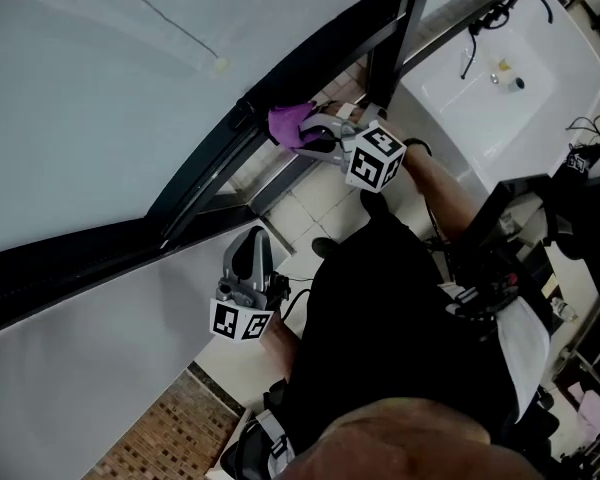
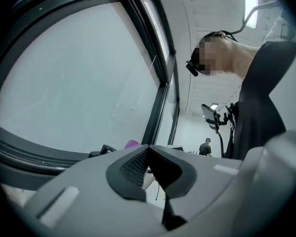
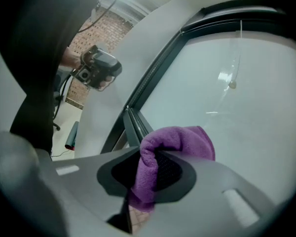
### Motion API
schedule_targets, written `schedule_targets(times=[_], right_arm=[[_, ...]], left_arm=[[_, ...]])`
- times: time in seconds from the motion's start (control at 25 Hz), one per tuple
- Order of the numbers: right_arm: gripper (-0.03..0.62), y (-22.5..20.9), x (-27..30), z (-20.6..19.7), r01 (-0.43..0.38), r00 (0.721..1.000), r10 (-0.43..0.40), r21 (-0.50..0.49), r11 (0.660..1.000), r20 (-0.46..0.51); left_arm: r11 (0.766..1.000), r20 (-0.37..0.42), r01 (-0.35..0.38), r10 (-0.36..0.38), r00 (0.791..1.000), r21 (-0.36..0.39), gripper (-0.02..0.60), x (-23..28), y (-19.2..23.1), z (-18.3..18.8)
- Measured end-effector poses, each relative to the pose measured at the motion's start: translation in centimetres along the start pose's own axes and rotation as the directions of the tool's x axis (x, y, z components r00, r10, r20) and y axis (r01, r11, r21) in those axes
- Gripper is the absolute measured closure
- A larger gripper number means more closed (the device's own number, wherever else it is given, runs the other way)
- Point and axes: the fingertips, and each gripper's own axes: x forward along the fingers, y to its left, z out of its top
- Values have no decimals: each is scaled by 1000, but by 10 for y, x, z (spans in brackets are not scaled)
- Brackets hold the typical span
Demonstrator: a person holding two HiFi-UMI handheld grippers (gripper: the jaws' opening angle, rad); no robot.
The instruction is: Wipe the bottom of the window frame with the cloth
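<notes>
Right gripper (image 1: 320, 136): one; jaws clamped on the cloth.
Cloth (image 1: 291, 123): one, purple, bunched; touching the dark window frame (image 1: 205, 178).
Left gripper (image 1: 253, 253): one; jaws closed together with nothing between them; held by the wall under the frame, well apart from the cloth.
Sink (image 1: 560, 78): one, white; a small object lies beside its drain.

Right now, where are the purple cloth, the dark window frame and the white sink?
purple cloth (image 1: 290, 123): head view, its bunched middle.
window frame (image 1: 130, 240): head view, the dark bottom rail.
sink (image 1: 545, 98): head view, bare floor of the basin.
</notes>
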Motion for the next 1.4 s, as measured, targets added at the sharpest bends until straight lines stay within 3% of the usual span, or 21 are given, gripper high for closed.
schedule_targets(times=[0.12,0.2,0.28,0.36,0.4,0.44,0.52,0.6,0.68,0.8,1.0,1.12,1.2,1.28,1.4], right_arm=[[528,33,-16,13,-114,992,111,56,992,53],[528,46,-27,30,-194,973,175,124,973,150],[528,28,-37,50,-187,948,127,191,963,291],[528,-20,-47,59,-93,921,-52,349,933,386],[528,-49,-50,55,-24,910,-168,452,892,379],[528,-77,-49,47,59,900,-275,530,846,338],[528,-119,-35,22,242,890,-415,577,780,188],[528,-136,-7,-2,340,902,-431,570,748,29],[528,-136,29,-18,332,931,-359,562,757,-67],[528,-121,68,-35,290,957,-234,502,815,-173],[530,-113,67,-42,296,946,-215,370,881,-244],[530,-121,49,-57,376,898,-270,288,881,-347],[530,-126,38,-51,418,886,-315,293,860,-339],[530,-128,37,-32,407,906,-326,341,848,-270],[528,-118,55,-20,348,931,-279,339,874,-237]], left_arm=[[1000,1,14,-14,1000,-3,580,5,0,0],[1000,0,18,-18,1000,-8,580,6,-1,-2],[1000,0,14,-14,1000,-9,580,5,0,-3],[1000,2,3,-3,1000,-6,580,3,1,-3],[1000,5,-4,4,1000,-4,580,1,1,-2],[1000,8,-13,13,1000,-1,580,-1,1,-1],[999,15,-34,34,999,5,580,-7,0,2],[998,22,-54,54,998,10,580,-13,0,5],[997,27,-73,73,997,14,580,-18,0,6],[995,36,-95,95,995,14,580,-24,-1,9],[994,34,-110,109,993,17,580,-27,2,10],[995,34,-94,93,995,21,580,-23,0,12],[996,29,-84,83,996,19,580,-21,0,12],[997,24,-76,76,997,17,580,-19,2,10],[997,27,-70,69,997,19,580,-15,1,12]])
